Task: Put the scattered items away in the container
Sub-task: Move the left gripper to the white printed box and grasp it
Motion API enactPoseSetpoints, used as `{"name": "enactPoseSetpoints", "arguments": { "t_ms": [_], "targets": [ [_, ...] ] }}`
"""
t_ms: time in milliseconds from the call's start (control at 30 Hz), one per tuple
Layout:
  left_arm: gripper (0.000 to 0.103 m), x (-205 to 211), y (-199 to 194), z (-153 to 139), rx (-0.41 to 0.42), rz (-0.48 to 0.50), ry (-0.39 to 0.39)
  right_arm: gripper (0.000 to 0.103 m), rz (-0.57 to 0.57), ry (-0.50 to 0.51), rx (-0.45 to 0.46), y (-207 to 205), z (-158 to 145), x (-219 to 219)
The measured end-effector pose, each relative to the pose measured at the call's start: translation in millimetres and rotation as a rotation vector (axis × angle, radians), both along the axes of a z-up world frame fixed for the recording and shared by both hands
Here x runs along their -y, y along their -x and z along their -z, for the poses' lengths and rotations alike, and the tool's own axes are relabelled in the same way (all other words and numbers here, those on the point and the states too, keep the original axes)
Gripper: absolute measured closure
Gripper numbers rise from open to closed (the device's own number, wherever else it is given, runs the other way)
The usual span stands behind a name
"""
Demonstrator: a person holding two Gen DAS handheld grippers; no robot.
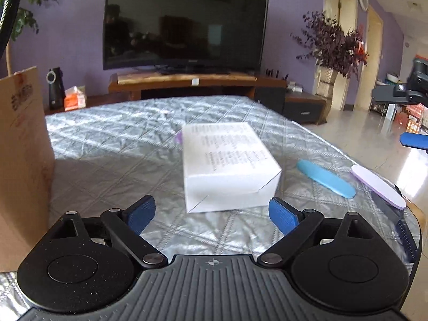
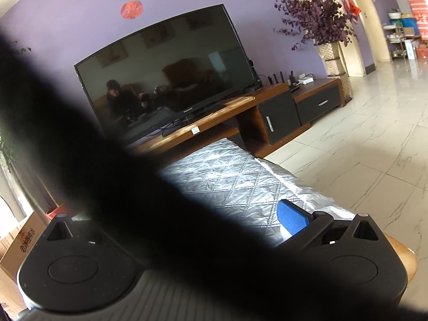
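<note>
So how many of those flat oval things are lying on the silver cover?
2: a blue oval right of the white box, and a lilac oval beyond it at the table's edge. Something purple behind the box may be another.

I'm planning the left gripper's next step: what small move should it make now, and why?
Probably ease the left gripper forward so its open jaws straddle the white box. The box lies just ahead on the quilted table cover, nothing is between the blue pads, and the cardboard container stands to the left.
</note>
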State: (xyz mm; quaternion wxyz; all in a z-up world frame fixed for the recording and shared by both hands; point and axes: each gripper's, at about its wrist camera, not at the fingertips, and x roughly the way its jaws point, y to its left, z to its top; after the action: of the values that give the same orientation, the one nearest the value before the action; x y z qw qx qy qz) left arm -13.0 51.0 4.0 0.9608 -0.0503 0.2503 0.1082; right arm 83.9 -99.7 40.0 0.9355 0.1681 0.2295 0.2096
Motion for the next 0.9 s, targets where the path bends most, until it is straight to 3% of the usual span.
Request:
{"name": "enactPoseSetpoints", "arguments": {
  "t_ms": [267,433,633,900],
  "targets": [
    [0.008,-4,-11,-6,0.072,-0.080,-0.002,0.001,-0.011,-0.033,-0.016,5,-1,17],
    [0.001,3,-15,-11,0.126,-0.050,-0.052,0.001,-0.039,-0.034,-0.039,1,-1,10],
    [0.000,16,-27,-4,0.080,0.005,-0.075,0.001,-0.129,-0.025,-0.119,-9,5,-8],
    [0.000,14,-42,6,0.041,-0.057,-0.051,0.001,-0.153,-0.075,-0.133,-9,4,-17]
  ]
}}
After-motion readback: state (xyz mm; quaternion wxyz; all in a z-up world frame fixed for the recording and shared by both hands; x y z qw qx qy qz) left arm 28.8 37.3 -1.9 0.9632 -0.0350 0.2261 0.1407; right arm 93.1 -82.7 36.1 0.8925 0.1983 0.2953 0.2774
